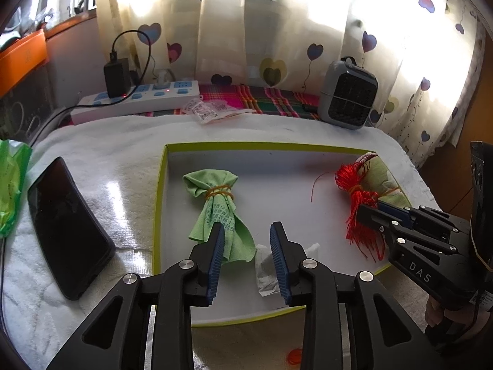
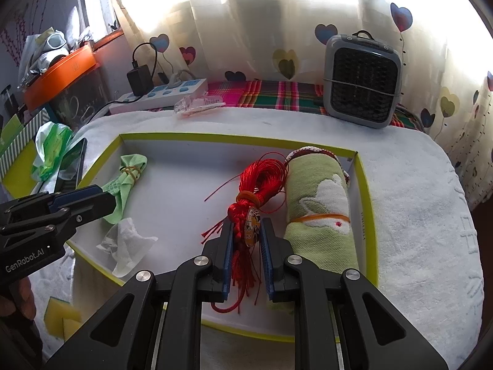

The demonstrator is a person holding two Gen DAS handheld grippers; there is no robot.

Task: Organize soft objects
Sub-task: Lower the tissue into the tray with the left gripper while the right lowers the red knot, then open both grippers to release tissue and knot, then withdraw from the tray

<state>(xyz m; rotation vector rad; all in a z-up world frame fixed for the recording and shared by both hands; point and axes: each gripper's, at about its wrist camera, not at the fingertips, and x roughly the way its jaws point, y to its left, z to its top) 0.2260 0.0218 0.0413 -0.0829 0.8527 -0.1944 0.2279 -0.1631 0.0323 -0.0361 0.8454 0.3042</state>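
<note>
The right gripper (image 2: 246,240) is closed on the red tasselled cord bundle (image 2: 255,185), in the middle of the shallow white tray with yellow-green rim (image 2: 234,137). The left gripper (image 1: 246,240) stands partly open and holds nothing; its left finger overlaps the light green cloth tied with a rubber band (image 1: 220,203), and crumpled white tissue (image 1: 266,273) lies just under the right one. A rolled green towel (image 2: 320,209) lies just right of the cord.

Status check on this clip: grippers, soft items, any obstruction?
Left gripper open, empty, over tray beside green cloth bundle. Right gripper shut on red tassel. Rolled towel alongside. Crumpled tissue loose in tray; nothing blocking.
</note>
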